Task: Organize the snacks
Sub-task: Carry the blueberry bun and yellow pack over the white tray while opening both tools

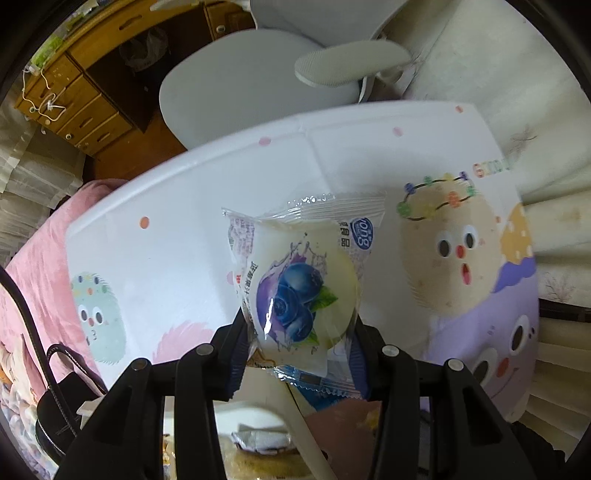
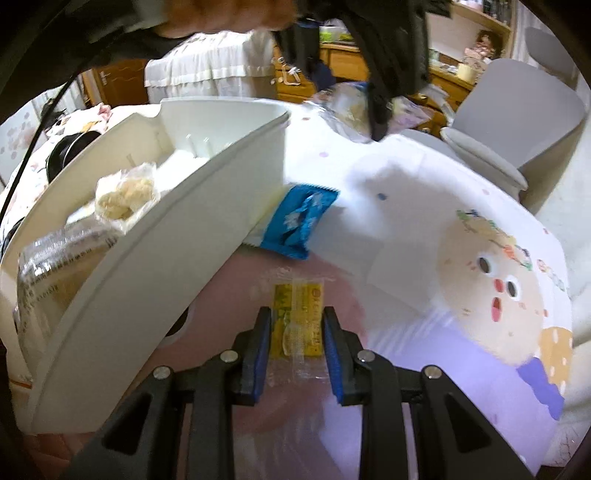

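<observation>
A clear packet with a blueberry picture (image 1: 295, 280) hangs above the cartoon tablecloth (image 1: 166, 229), and my left gripper (image 1: 299, 332) is shut on its lower half. From the right wrist view, that left gripper (image 2: 349, 103) and its packet hover high over the far side of the table. My right gripper (image 2: 297, 317) is shut on a small yellow snack packet (image 2: 297, 310) just over the pink patch of the cloth. A white bin (image 2: 147, 258) on the left holds several wrapped snacks. A blue packet (image 2: 299, 221) lies against its wall.
A grey chair (image 1: 236, 85) stands beyond the table, with a wooden drawer desk (image 1: 74, 103) behind it. A black bag (image 1: 62, 406) rests on pink bedding at the left. A person's hand (image 2: 221, 14) is at the top of the right wrist view.
</observation>
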`<state>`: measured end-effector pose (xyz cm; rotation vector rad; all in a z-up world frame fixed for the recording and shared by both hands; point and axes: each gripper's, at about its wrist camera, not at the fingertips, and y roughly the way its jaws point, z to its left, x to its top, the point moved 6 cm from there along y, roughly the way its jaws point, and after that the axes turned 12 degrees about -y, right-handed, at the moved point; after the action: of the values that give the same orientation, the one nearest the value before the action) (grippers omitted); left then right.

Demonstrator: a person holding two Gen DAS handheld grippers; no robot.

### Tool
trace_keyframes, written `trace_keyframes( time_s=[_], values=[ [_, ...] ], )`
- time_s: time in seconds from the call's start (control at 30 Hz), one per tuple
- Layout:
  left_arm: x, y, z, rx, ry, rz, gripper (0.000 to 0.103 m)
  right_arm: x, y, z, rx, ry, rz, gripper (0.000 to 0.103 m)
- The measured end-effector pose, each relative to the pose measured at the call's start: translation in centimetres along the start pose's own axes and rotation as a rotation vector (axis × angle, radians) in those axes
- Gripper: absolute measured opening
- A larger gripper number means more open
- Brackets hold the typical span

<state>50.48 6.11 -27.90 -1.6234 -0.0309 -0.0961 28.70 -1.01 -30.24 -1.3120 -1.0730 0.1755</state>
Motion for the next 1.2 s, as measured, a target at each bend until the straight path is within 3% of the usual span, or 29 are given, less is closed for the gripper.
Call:
trace_keyframes(
  time_s=[0.3,0.6,0.9,1.2],
  values=[
    [-3.0,-6.8,0.1,-0.024,-0.007,-0.075,0.045,0.7,-4.5,-0.9,-0.094,0.057,-0.039,0.027],
    [-9.1,-13.5,3.1,-0.054,-0.041,-0.153,0.045,2.6,-9.0,1.4,-0.138,0.135,-0.107,0.027],
    [-16.0,-16.9,7.6,-0.053,-0.073,-0.193,0.045,3.5,-12.7,5.8,-0.159,0.188,-0.161,0.027],
    [-22.0,-17.9,12.5,-0.052,-0.118,-0.203,0.045,3.7,-14.3,11.0,-0.107,0.267,-0.185,0.027]
  ],
)
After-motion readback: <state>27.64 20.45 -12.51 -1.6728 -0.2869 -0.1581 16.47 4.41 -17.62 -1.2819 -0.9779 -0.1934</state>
